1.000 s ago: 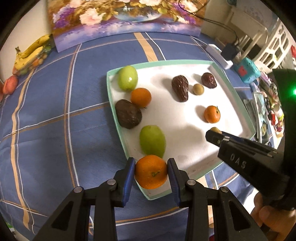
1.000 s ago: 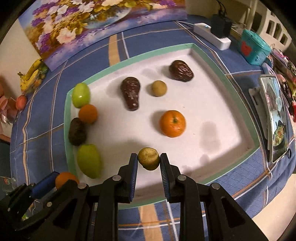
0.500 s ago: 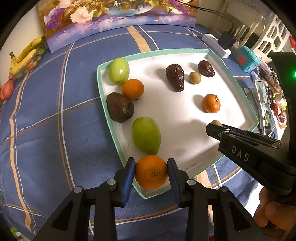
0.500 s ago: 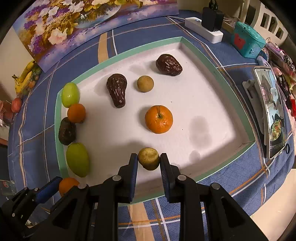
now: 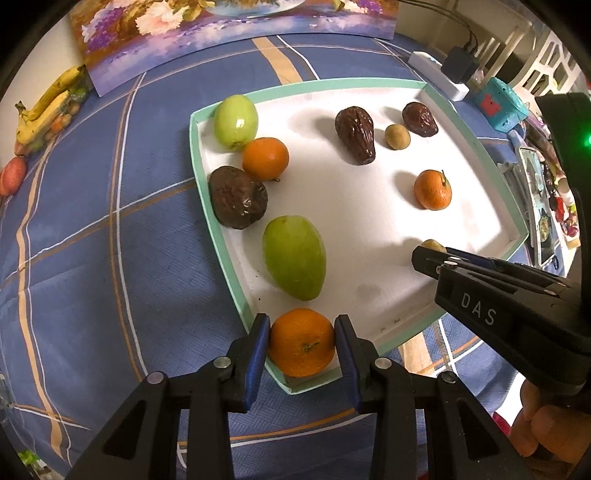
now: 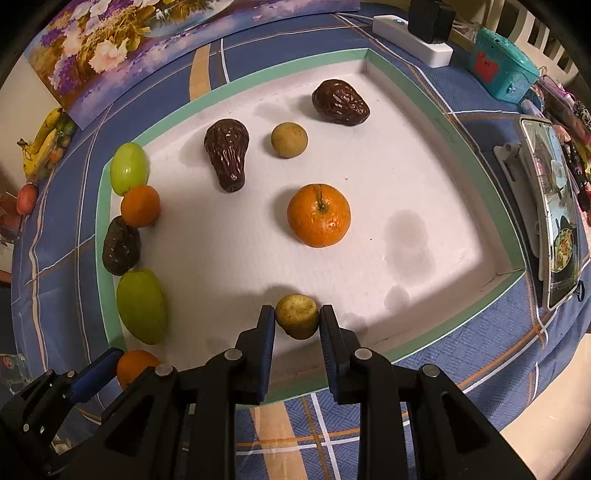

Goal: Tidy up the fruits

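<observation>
My left gripper [image 5: 301, 341] is shut on an orange [image 5: 301, 341] above the near left corner of the white tray [image 5: 207, 184]. A column along the tray's left edge holds a green fruit [image 5: 235, 121], an orange [image 5: 265, 158], a dark wrinkled fruit [image 5: 238, 202] and a green mango [image 5: 294, 256]. My right gripper [image 6: 297, 321] is shut on a small yellow-brown fruit [image 6: 297, 320] over the tray's near edge. On the tray also lie a loose orange [image 6: 318, 215], two dark wrinkled fruits [image 6: 227, 157] [image 6: 340, 102] and a small tan fruit [image 6: 289, 140].
Blue plaid cloth [image 5: 92, 240] covers the table. A flower painting [image 5: 221, 33] stands at the back. Bananas [image 5: 48, 107] and a red fruit [image 5: 13, 175] lie far left. A power strip [image 6: 412, 35], teal box [image 6: 504, 72] and phone on a stand [image 6: 554, 218] sit right of the tray.
Both grippers have risen and pulled back slightly with their fruits held; the tray looks a little farther away. No fruit on the tray has moved.
</observation>
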Demonstrator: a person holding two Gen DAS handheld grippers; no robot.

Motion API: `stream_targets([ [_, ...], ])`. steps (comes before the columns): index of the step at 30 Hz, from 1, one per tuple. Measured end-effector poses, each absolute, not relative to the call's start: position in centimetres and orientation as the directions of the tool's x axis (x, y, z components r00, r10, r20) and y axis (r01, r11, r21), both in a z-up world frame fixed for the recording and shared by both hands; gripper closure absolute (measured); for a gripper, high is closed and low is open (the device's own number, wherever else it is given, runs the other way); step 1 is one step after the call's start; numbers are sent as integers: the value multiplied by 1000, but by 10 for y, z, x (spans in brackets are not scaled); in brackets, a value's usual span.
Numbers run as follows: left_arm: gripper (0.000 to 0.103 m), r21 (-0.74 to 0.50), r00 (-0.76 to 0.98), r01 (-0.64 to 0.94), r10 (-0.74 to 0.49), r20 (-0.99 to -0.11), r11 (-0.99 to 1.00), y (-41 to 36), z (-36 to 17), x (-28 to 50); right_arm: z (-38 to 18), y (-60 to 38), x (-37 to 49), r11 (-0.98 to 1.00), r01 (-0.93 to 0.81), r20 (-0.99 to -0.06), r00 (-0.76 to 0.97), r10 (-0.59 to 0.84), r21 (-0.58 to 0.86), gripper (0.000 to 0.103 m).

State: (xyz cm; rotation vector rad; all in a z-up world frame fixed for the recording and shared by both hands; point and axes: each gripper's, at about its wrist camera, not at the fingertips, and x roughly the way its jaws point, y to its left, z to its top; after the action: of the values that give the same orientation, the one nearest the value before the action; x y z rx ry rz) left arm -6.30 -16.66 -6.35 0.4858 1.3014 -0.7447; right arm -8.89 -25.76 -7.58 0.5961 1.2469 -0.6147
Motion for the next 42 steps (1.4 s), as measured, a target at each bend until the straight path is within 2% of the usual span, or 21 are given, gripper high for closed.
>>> stream_targets([
  [12, 63, -80, 95, 733, -218, -971, 675, -168, -62, -61, -74, -257, -91, 699, 711, -973, 206, -103, 77, 77],
  [22, 63, -120, 129, 675, -277, -952, 728, -148, -42, -43, -47, -250, -92, 717, 692, -953, 267, -146, 84, 77],
  [23, 61, -121, 137, 662, -278, -951, 740, -144, -40, -40, -46, -250, -91, 719, 690, -951, 269, -149, 83, 77],
  [25, 39, -83, 181, 628, -250, -951, 774, -135, -37, -32, -43, -248, -91, 726, 683, -949, 274, -155, 79, 77],
  [26, 34, -42, 220, 599, -215, -952, 800, -129, -37, -26, -43, -248, -90, 732, 677, -948, 277, -154, 79, 77],
  [28, 29, -10, 249, 565, -182, -951, 825, -120, -37, -17, -43, -244, -89, 743, 664, -948, 280, -149, 79, 70],
  [29, 26, -2, 256, 542, -168, -952, 840, -114, -38, -12, -42, -241, -87, 746, 661, -948, 280, -149, 77, 62],
  [31, 7, 7, 272, 498, -148, -951, 867, -100, -38, -2, -43, -236, -83, 757, 650, -948, 277, -158, 64, 53],
  [33, 0, 16, 289, 471, -137, -947, 882, -88, -37, 3, -42, -230, -81, 767, 639, -947, 273, -166, 50, 43],
  [38, 0, 62, 334, 435, -97, -937, 898, -61, -37, 10, -44, -217, -77, 791, 610, -947, 281, -154, 52, 33],
  [42, 0, 50, 340, 409, -102, -935, 911, -50, -36, 10, -47, -208, -76, 810, 585, -947, 285, -150, 48, 31],
])
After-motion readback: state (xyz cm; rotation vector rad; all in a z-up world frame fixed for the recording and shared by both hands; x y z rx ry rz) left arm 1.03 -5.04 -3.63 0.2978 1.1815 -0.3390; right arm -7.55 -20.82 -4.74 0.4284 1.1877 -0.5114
